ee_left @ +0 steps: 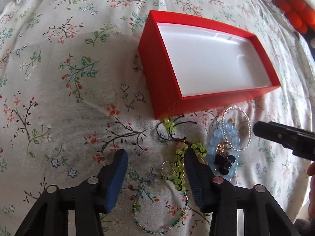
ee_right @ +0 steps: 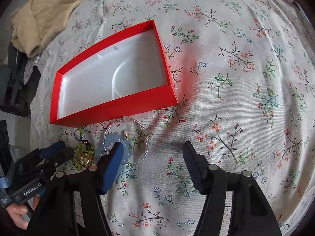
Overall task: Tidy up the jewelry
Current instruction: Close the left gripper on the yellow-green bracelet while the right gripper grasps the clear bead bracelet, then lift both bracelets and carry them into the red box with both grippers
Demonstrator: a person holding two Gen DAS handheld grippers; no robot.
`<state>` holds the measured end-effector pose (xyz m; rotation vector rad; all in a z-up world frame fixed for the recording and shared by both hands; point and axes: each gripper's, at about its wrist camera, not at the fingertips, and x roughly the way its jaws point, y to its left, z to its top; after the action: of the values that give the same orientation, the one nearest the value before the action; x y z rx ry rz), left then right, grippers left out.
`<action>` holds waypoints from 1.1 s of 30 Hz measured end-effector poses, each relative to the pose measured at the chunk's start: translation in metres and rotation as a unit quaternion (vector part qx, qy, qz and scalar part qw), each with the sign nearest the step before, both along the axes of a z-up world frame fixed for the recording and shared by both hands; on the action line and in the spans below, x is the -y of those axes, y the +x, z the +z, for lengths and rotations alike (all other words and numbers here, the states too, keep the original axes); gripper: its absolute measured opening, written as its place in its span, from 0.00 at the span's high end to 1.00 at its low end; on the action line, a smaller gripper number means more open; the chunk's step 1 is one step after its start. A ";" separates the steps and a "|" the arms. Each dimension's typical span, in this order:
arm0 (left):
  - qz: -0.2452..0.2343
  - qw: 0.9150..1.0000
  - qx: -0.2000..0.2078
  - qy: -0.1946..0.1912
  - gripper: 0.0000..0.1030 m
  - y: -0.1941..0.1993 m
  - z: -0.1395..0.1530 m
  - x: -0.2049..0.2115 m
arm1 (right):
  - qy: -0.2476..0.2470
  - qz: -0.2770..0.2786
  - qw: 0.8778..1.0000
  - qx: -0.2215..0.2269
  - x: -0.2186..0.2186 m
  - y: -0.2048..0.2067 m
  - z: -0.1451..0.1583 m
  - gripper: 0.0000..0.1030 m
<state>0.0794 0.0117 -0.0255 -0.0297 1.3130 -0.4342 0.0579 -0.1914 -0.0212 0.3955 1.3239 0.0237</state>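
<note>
A floral bedsheet (ee_left: pixel 65 74) covers the bed, and an open red box (ee_left: pixel 208 63) with a bare white inside sits on it, far from both cameras. Only the right wrist view shows the beige blanket (ee_right: pixel 47 13) heaped at the far left. The jewelry lies just near of the box: a clear bead bracelet (ee_left: pixel 236 129) overlapping a pale blue bead bracelet (ee_left: pixel 218 147), and a green bead bracelet (ee_left: pixel 179 169) to their left. Only the left wrist view shows the thin seed-bead strand (ee_left: pixel 157 224) nearest the camera. The left tongs (ee_left: pixel 155 161) stand partly open over the green beads, gripping nothing. The right tongs (ee_right: pixel 152 153) are likewise partly open, empty, their left pad over the blue beads.
</note>
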 end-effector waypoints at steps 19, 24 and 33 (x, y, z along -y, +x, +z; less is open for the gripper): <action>-0.030 1.000 0.004 0.004 0.96 -0.007 -0.001 0.015 | -0.057 0.024 0.997 0.035 -0.020 0.011 -0.012 0.96; -0.030 0.999 0.031 -0.012 0.96 -0.014 0.019 0.011 | -0.054 0.022 0.997 0.051 -0.019 0.006 0.001 0.96; -0.038 0.996 0.073 -0.041 0.96 -0.025 0.053 0.009 | -0.032 0.014 0.996 0.083 -0.012 -0.010 0.032 0.96</action>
<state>0.0543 0.0026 0.0271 -0.0150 1.1551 -0.5451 0.0482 -0.1790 0.0109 0.3144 1.1625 0.0370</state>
